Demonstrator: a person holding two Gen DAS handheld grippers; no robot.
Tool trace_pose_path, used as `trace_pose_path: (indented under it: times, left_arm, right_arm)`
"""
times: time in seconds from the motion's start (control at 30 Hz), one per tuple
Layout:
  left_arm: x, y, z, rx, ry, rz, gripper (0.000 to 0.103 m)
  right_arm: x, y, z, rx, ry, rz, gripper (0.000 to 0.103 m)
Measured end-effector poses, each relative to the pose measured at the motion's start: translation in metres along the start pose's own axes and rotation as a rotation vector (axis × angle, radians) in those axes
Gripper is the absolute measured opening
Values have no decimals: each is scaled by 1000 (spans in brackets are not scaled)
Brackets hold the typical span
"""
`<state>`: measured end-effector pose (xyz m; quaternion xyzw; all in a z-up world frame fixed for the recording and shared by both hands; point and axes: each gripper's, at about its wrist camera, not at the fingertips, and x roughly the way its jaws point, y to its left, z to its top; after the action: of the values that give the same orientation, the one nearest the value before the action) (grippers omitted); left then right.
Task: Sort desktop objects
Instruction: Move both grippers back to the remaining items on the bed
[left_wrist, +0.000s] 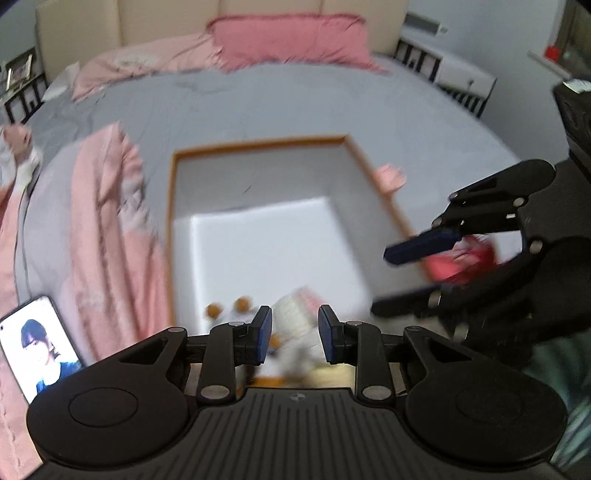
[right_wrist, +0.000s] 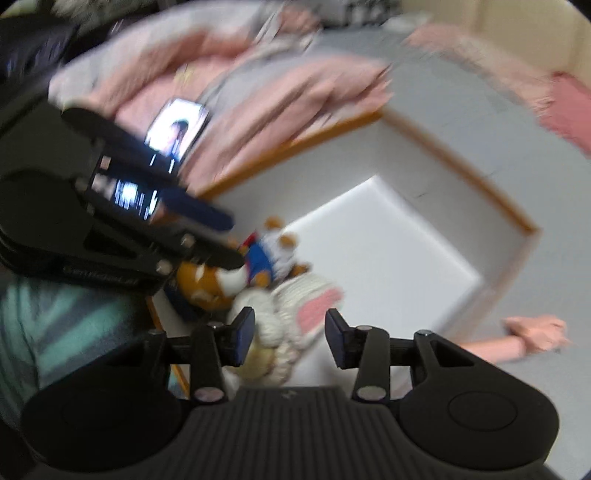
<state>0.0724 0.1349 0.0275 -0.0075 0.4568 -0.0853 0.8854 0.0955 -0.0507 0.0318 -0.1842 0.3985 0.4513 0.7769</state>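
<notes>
Both views blurred by motion; details limited.

Left wrist view, left to right: one phone (left_wrist: 35, 341) with lit screen lying at the near left edge, beside one pink blanket (left_wrist: 110, 236) rumpled on the grey bed (left_wrist: 258, 103). One white box (left_wrist: 258, 206) with an orange-brown rim sits open mid-bed. Far side: one darker pink pillow (left_wrist: 291, 40). Just past the box's right rim, one pink doll hand (left_wrist: 389, 177). One left gripper (left_wrist: 294, 334), jaws apart, over the near end of the box; one white knitted toy (left_wrist: 295, 319) lies between its fingers, contact not clear. One right gripper (left_wrist: 413, 275) enters from the right, jaws apart, with something red-pink (left_wrist: 461, 260) between or behind the fingers; cannot tell whether it is held.

Right wrist view, left to right: left gripper (right_wrist: 231, 240) at left, fingers apart, down among the toys. Phone (right_wrist: 179, 127) behind it on the blanket (right_wrist: 258, 99). In the box's near left corner, two soft toys counted: one brown plush (right_wrist: 207, 284) with blue and white parts, one white knitted toy (right_wrist: 299, 306) with pink patches. Right gripper (right_wrist: 290, 334) jaws apart above the knitted toy, not closed on it. One pink doll arm (right_wrist: 532, 334) lies on the bed right of the box (right_wrist: 461, 177).
</notes>
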Motion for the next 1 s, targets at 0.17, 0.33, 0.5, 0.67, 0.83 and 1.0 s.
trace_pose_path:
  times: [0.17,0.33,0.5,0.67,0.83,1.0]
  left_arm:
    - [-12,-41,12,48,-56,-104,31]
    - [-3,-90,16,128,-54,-196,32]
    - [19,-130,19,178,-9,-233,32]
    - [43,-155,20,222,57,-214,32]
    - [65,-164,21,232,99,-164,37]
    - [82,-172,22,327,137,-92,37]
  right_arm:
    - [-74,-24,-34,151,-153,-139,44]
    - [-124,-54,-87,321,-114,-322,44]
    - [-142,-86,-144,499,-34,-402,42]
    - [-130,-99,-173,553,8,-420,40]
    - [-114,-100,-178,550,-4,-346,40]
    - [-90,-99,-168,529,-34,-256,41]
